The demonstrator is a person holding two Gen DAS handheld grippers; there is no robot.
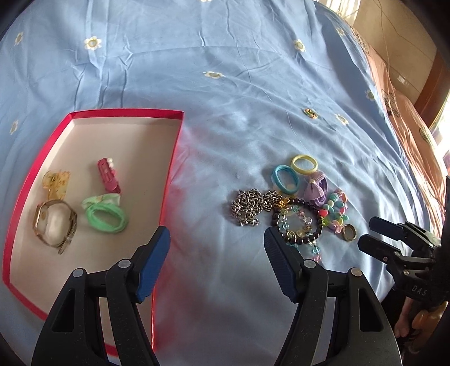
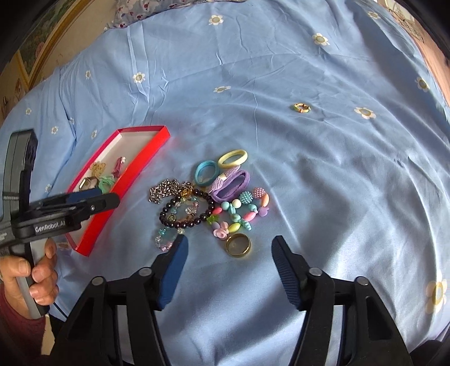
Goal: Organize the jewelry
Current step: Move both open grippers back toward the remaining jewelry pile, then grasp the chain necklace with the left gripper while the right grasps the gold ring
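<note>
A red box (image 1: 172, 157) (image 2: 140, 166) lies on the blue bedsheet, holding a watch (image 1: 54, 225), a green hair tie (image 1: 105, 218), a pink clip (image 1: 108, 176) and a gold clip (image 1: 56, 181). A pile of jewelry lies to its right: silver chain (image 1: 247, 207) (image 2: 163, 191), dark bead bracelet (image 1: 298, 222) (image 2: 185, 211), colourful bead bracelet (image 2: 242, 211), gold ring (image 2: 238, 244) (image 1: 349, 233), blue (image 2: 206, 173), yellow (image 2: 233, 158) and purple (image 2: 233, 183) hair ties. My left gripper (image 1: 217, 243) is open and empty over the box's right edge. My right gripper (image 2: 229, 253) is open, around the gold ring.
A small gold ring (image 2: 301, 107) (image 1: 310, 113) lies alone farther back on the sheet. A pink blanket (image 1: 407, 135) borders the bed at the right. A pillow (image 2: 135, 11) lies at the far edge.
</note>
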